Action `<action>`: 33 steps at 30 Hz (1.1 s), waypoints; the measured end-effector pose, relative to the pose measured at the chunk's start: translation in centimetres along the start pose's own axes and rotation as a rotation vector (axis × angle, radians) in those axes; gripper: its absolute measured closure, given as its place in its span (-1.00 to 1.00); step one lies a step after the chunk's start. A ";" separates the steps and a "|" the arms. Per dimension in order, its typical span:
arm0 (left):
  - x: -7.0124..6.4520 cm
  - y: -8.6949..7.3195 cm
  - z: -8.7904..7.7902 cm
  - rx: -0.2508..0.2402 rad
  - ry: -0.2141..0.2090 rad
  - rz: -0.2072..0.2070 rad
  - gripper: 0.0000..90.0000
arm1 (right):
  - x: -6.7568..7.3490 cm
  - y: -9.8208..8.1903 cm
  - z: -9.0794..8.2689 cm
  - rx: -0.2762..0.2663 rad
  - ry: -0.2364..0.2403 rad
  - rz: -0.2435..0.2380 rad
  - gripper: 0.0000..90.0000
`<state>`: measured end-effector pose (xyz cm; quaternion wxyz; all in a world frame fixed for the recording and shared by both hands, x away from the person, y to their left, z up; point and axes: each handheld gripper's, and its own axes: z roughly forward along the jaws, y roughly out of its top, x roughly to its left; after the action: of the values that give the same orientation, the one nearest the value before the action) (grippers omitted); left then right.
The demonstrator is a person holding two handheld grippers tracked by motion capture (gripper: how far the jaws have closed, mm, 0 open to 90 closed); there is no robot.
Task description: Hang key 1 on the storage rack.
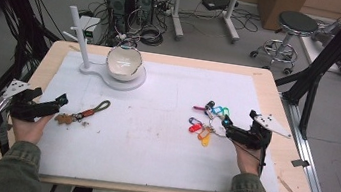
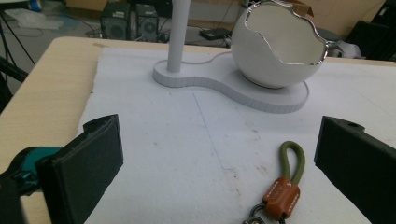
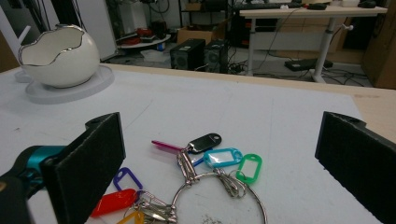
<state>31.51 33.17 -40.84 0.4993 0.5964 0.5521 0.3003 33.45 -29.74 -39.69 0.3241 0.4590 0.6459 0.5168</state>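
High view: both tongs, left [image 1: 63, 99] and right [image 1: 226, 122], gape empty on the tabletop [image 1: 152, 139]. The strap keychain [image 1: 86, 113] lies ahead of the left tongs, long axis diagonal, green loop pointing far-right. Tangled key-tag ring [image 1: 206, 123] could snag, dragging loose tags.

Mat [image 1: 152, 139] was white, marked with brown stains; table [image 1: 283, 122] was pale wood. Bowl [image 1: 123, 62] was white with a silver rim, on a white stand [image 1: 111, 75]. Strap [image 2: 292, 161] was olive green with a tan leather tab, white-stitched. Tags [image 3: 224, 157] were black, blue, green, purple, red and yellow.
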 end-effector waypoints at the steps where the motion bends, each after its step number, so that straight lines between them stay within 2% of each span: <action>1: -0.1 0.0 0.0 -0.001 -0.003 0.004 -0.96 | 0.0 0.0 0.0 0.001 -0.002 0.001 -0.99; 3: -0.2 0.2 0.1 0.014 -0.005 0.011 -0.96 | -0.1 0.0 0.0 -0.001 -0.006 0.001 -0.99; 8: -0.7 0.7 0.2 0.032 -0.051 -0.005 -0.96 | -0.1 0.0 -0.1 -0.002 -0.008 0.010 -0.99; 9: -0.8 0.9 0.2 0.037 -0.063 -0.001 -0.96 | -0.1 0.0 -0.1 -0.007 -0.008 -0.002 -0.99; 11: -1.1 1.4 0.4 0.046 -0.070 0.022 -0.96 | -0.1 0.0 0.0 -0.003 -0.006 -0.005 -0.99; 13: -1.3 1.7 0.6 0.055 -0.086 0.025 -0.96 | -0.1 0.0 0.0 -0.003 -0.004 -0.006 -0.99; 21: -2.1 3.1 2.0 0.149 -0.091 0.098 -0.96 | -0.1 0.0 0.0 -0.004 -0.005 -0.019 -0.99; 23: -2.4 3.3 2.5 0.170 -0.102 0.100 -0.96 | 0.0 0.0 0.0 -0.002 -0.007 -0.027 -0.99; 33: -3.3 2.7 4.7 0.278 -0.144 0.172 -0.96 | 0.0 0.0 0.0 0.000 -0.005 -0.033 -0.99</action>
<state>36.07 29.07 -39.24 0.4228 0.7247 0.4981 0.2189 33.39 -29.73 -39.72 0.3342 0.4494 0.6527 0.5103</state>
